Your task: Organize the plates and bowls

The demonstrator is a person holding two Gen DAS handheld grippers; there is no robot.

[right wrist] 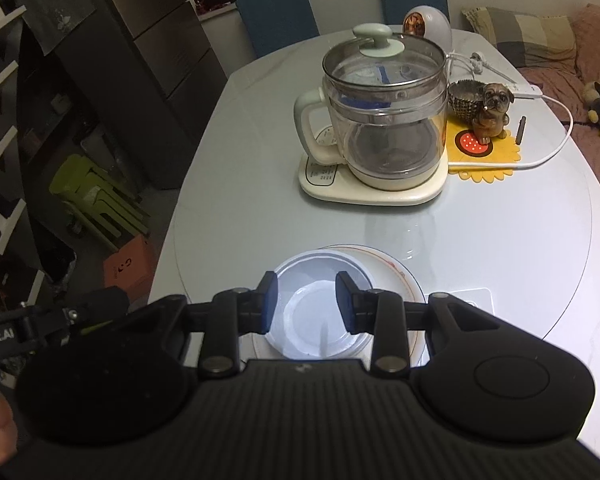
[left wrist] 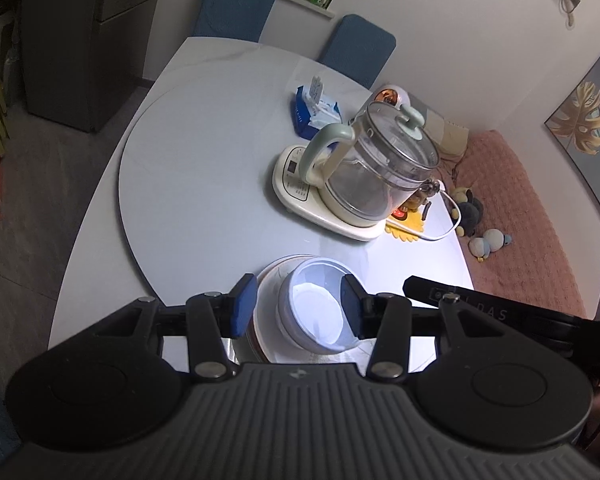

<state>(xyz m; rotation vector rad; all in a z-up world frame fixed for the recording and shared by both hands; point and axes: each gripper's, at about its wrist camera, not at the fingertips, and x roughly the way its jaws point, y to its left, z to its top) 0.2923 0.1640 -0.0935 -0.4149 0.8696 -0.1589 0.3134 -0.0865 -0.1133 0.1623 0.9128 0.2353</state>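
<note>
A pale blue-white bowl [left wrist: 316,308] sits in a stack of white plates [left wrist: 269,284] with a reddish rim, near the front edge of the oval white table [left wrist: 200,200]. My left gripper [left wrist: 298,306] hovers above the stack, open, its blue pads [left wrist: 244,306] apart with nothing between them. In the right wrist view the same bowl [right wrist: 308,316] and plates [right wrist: 402,280] lie below my right gripper [right wrist: 307,300], which is also open and empty. The right gripper's black body [left wrist: 480,308] shows at the right of the left wrist view. The left gripper [right wrist: 28,328] shows at the left edge of the right wrist view.
A glass kettle [right wrist: 384,112] on a cream base stands mid-table. Beside it are a dog figurine [right wrist: 492,112] on a sunflower mat, a white cord [right wrist: 556,148] and a blue wipes pack [left wrist: 316,112]. Two blue chairs [left wrist: 236,4] stand at the far end.
</note>
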